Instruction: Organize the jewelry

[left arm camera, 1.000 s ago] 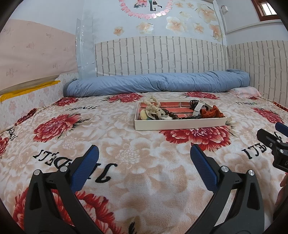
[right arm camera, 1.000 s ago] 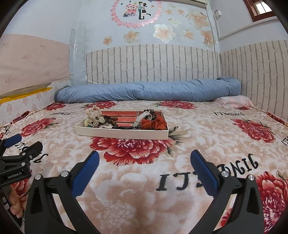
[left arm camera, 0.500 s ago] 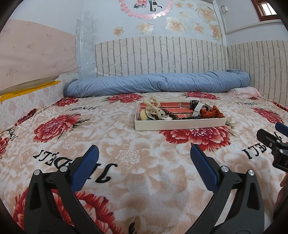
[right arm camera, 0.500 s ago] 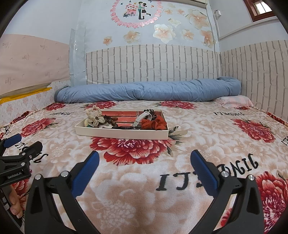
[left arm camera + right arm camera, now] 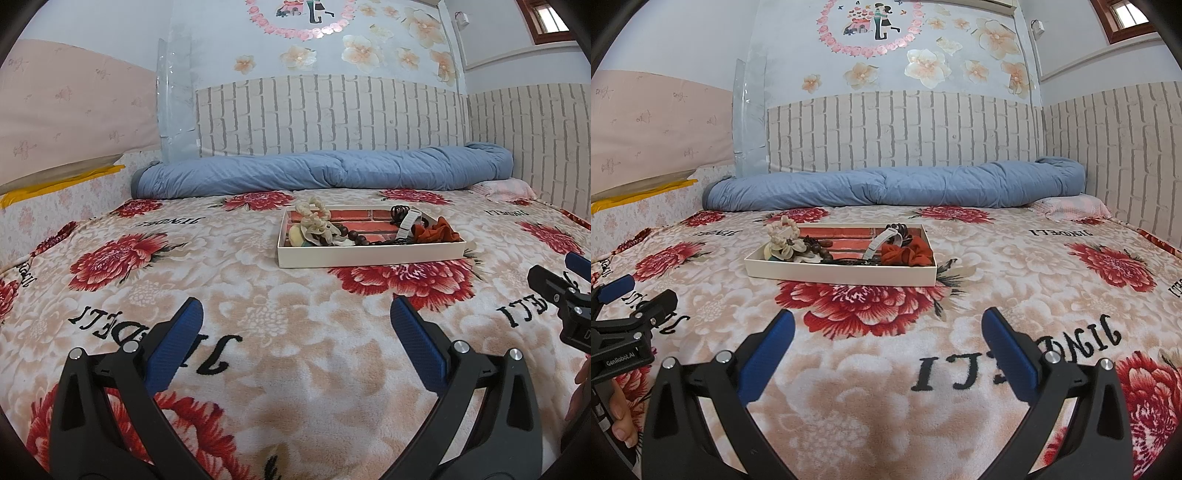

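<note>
Jewelry — cream beads [image 5: 314, 218], dark wooden beads [image 5: 351, 236], a white band [image 5: 408, 225] and a rust scrunchie [image 5: 907, 253] — lies heaped in the shallow box [image 5: 369, 256] on the bed [image 5: 258, 295], which suits either sorted or awaiting sorting, while left gripper [image 5: 295, 332] and right gripper [image 5: 888, 334] hover well short, jaws apart and empty.

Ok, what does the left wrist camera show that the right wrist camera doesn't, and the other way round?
Only the left wrist view shows the right gripper from the side, at its right edge. Only the right wrist view shows the left gripper from the side at its left edge, with fingers of the hand holding it, plus the whole couple sticker on the wall. Both show the white tray of jewelry on the floral blanket, the red scrunchie, the rolled blue duvet, and open jaws holding nothing.
</note>
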